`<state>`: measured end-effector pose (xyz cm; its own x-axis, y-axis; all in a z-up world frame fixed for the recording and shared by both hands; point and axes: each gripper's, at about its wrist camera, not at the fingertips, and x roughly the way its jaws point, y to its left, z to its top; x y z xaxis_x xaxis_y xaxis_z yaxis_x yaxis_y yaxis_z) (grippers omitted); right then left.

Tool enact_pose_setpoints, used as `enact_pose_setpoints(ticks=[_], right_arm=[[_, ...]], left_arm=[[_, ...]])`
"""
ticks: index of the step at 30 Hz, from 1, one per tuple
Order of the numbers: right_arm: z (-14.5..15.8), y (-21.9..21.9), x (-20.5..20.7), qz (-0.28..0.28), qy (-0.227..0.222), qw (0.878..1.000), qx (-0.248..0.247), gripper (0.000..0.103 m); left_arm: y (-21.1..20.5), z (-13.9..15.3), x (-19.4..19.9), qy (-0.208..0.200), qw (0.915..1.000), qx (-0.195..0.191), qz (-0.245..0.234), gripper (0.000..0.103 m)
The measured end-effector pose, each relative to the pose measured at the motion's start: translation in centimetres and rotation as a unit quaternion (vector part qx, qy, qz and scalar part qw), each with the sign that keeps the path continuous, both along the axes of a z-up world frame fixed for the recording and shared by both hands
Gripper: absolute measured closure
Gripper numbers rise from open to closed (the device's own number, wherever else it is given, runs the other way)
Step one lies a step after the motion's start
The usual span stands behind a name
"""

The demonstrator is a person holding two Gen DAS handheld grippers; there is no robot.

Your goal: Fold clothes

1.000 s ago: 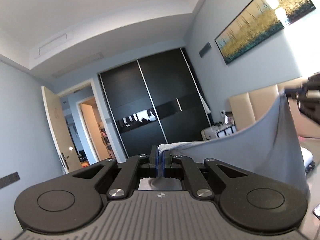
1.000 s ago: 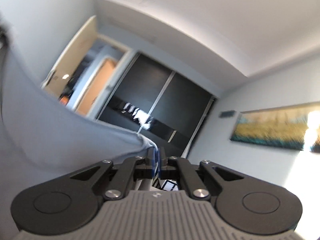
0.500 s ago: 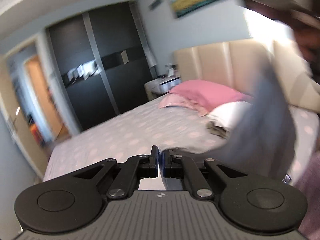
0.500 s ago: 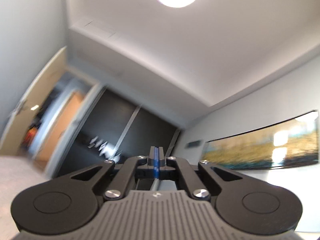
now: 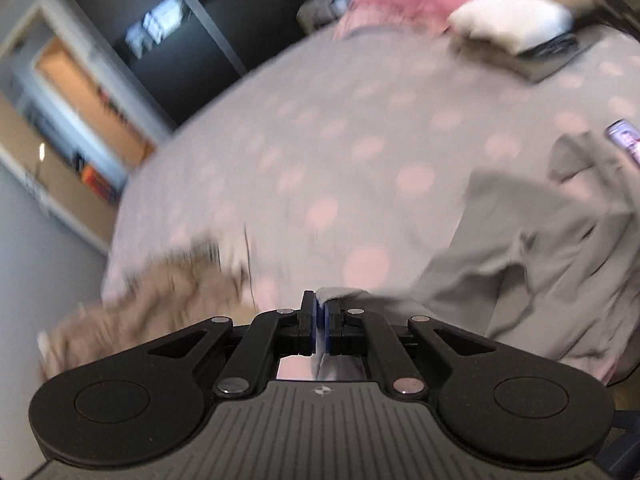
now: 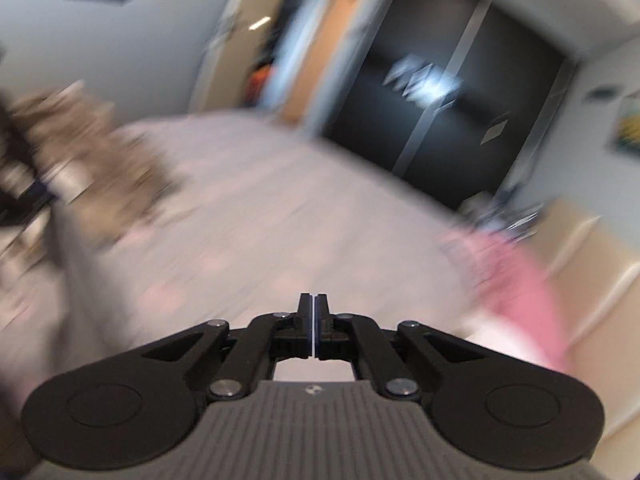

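Left wrist view: left gripper [image 5: 320, 312] jaws clamped on an edge of the grey garment [image 5: 540, 256], which trails rightward across the polka-dot bed [image 5: 340, 128], crumpled toward its right edge. Beige clothes pile [image 5: 152, 304] at the left edge; phone [image 5: 624, 140] and pillows [image 5: 512, 20] visible only here.
Right wrist view: heavily blurred; right gripper [image 6: 313, 320] jaws closed, whether on cloth I cannot tell. Black wardrobe [image 6: 460, 112] behind the bed.

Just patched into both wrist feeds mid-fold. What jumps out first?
The grey garment sprawls across the right of the dotted bedspread, one edge pinched in the left tongs. A brown patterned garment lies heaped at the bed's left edge. The right tongs are shut with nothing visible between them, over the blurred bed.
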<state>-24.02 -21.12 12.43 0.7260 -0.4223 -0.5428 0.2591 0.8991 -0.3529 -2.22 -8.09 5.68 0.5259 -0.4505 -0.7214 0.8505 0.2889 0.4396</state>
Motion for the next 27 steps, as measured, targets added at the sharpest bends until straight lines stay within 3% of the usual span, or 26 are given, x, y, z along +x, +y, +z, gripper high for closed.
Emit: enact_pose_setpoints(ticks=[4,8,9,11,18,22,27], right_arm=[[-7.5,0.2,-0.1,0.047,0.069,0.996,0.027,0.100],[-12.2,-1.4,0.7,0.084,0.110,0.986,0.088,0.096],[-12.7,-1.7,1.6,0.090,0.115,0.984,0.102,0.092],[-14.3,-2.3,3.1,0.101,0.121,0.980,0.124,0.074],[-17.6,-4.3,8.1,0.144,0.121,0.967,0.171,0.071],[-19.2,-4.8,9.8,0.173,0.128,0.961,0.173,0.067],[-20.3,-5.3,11.4,0.205,0.141,0.945,0.214,0.067]], left_arm=[[1.8,-3.1,3.7,0.031,0.9978,0.010,0.059,0.101],[2.8,-4.8,5.7,0.050,0.9944,0.017,0.092,0.101],[2.9,-5.1,6.2,0.055,0.9935,0.018,0.098,0.101],[3.0,-5.7,6.9,0.067,0.9921,0.017,0.105,0.101],[3.5,-7.7,8.4,0.081,0.9909,0.009,0.107,0.101],[4.0,-8.4,9.1,0.094,0.9884,0.007,0.119,0.101],[4.2,-9.7,9.8,0.109,0.9845,0.017,0.136,0.101]])
